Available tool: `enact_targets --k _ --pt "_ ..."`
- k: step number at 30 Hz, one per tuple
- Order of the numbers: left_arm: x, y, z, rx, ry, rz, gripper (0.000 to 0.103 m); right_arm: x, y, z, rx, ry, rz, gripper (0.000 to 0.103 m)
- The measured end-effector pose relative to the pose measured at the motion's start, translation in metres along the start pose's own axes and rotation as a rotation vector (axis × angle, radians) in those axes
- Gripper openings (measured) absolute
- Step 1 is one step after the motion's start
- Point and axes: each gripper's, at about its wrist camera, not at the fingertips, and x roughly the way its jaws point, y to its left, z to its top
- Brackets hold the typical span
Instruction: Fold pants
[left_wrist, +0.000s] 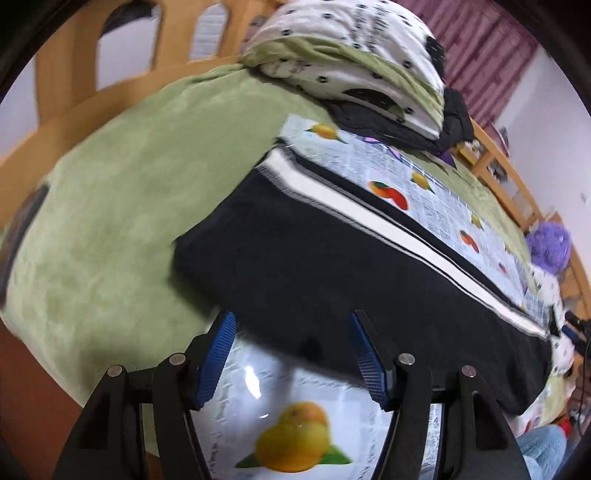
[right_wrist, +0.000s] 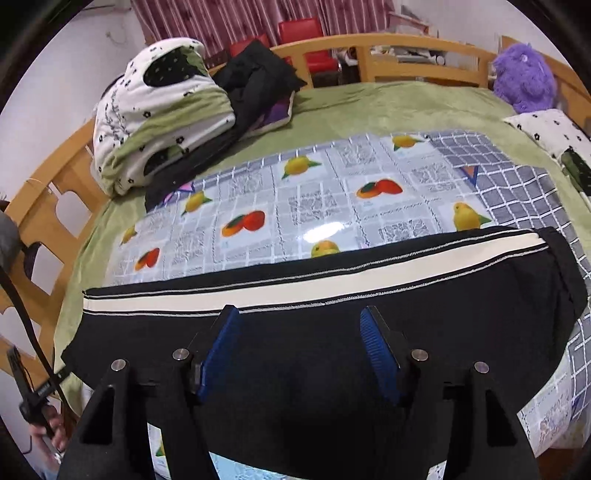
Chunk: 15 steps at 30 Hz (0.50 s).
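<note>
Bed (right_wrist: 369, 99), fruit-print sheet (right_wrist: 295, 206) (black pants (right_wrist: 332, 362) atop)

black pants (right_wrist: 332, 332) flat on fruit-print cloth (right_wrist: 295, 206), hand-held gripper (right_wrist: 300, 345) spread above

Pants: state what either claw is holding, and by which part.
Nothing is held. The left claw and right claw are both open above the pants, with no cloth between the fingers.
</note>
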Motion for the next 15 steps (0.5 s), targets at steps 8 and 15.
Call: enact_targets --k 8,15 --pt "0.034 0.046 0.004 -0.122 -0.013 -0.022 0.058 -0.014 0.035 -0.018 -0.051 -0.025 0.025 0.067" --pt "0.061 0.053 0.029 -0.173 -0.09 -0.025 0.045 0.01 0.041 -0.043 -0.05 -0.007 0.055 0.067"
